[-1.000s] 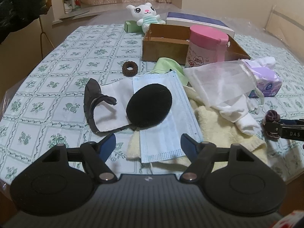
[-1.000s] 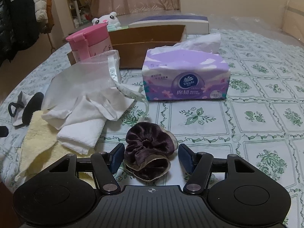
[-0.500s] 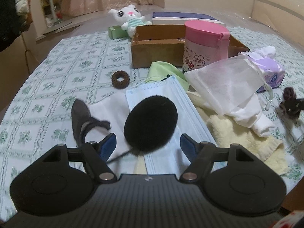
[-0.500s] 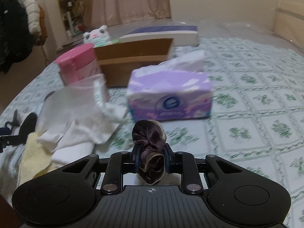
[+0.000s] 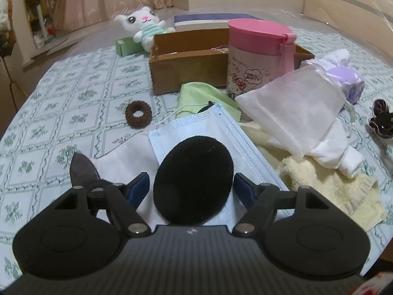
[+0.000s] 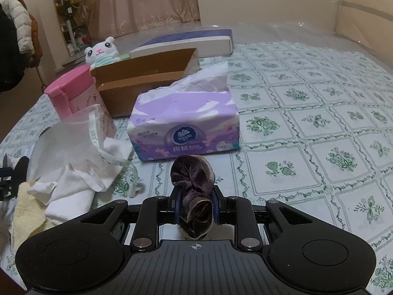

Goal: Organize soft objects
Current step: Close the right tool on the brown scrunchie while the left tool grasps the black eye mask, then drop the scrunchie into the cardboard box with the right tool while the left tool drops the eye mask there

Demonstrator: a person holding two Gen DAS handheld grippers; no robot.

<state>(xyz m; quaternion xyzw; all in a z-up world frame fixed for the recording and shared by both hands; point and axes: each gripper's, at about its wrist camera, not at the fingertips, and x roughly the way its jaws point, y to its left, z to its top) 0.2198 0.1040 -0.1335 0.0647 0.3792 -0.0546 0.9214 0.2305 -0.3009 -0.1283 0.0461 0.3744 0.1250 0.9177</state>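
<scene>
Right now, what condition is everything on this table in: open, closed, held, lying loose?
right gripper: shut on the velvet scrunchie.
left gripper: open, either side of the black pad.
cardboard box: open at the top.
pink canister: lid closed.
tissue pack: opened, a tissue sticking out.
face mask: lying flat.
brown hair tie: lying loose.

A table point(image 6: 319, 123) under a pale cloth printed with green flower squares carries everything. Far on it stand a brown cardboard box point(image 5: 186, 71), a white plush cat point(image 5: 145, 27) and a flat white-and-purple box point(image 6: 191, 41); nearer lie a purple tissue pack point(image 6: 184, 127), a pink tub point(image 5: 258, 56) and a brown hair ring point(image 5: 138, 113). At the near edge a yellow towel point(image 5: 339, 191), white cloths point(image 6: 71, 179), a green cloth point(image 5: 199, 95) and a blue face mask point(image 5: 211, 127) overlap in a heap.
</scene>
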